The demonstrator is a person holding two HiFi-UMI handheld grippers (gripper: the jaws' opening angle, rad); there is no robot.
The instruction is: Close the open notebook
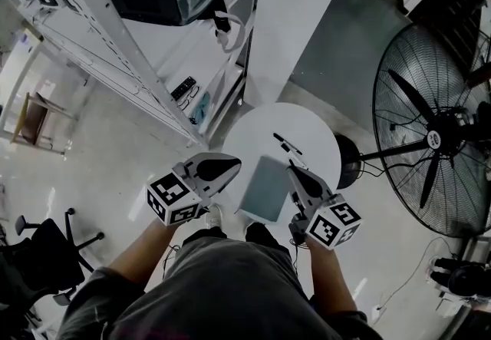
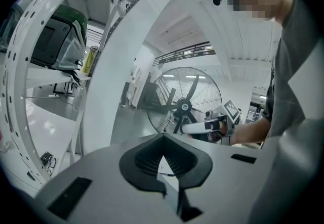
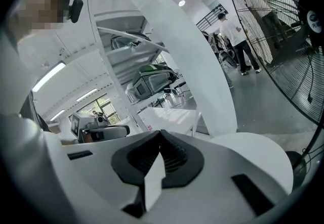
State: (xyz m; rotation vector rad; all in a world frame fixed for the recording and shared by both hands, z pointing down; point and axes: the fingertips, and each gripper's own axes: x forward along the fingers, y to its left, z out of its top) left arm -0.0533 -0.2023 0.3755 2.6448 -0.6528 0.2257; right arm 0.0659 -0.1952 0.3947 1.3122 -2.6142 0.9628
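Grey shirt (image 1: 230, 292) of the person filled the foreground, just short of the round table (image 1: 307, 127). At the table's near edge lay the notebook (image 1: 263, 187), flat, showing one plain grey-blue face. The left gripper (image 1: 235, 165) hung at the table's left rim, jaws pressed together on nothing. The right gripper (image 1: 292, 170) hovered over the table's near right part, jaws likewise together. A dark pen (image 1: 285, 144) lay near the table's centre.
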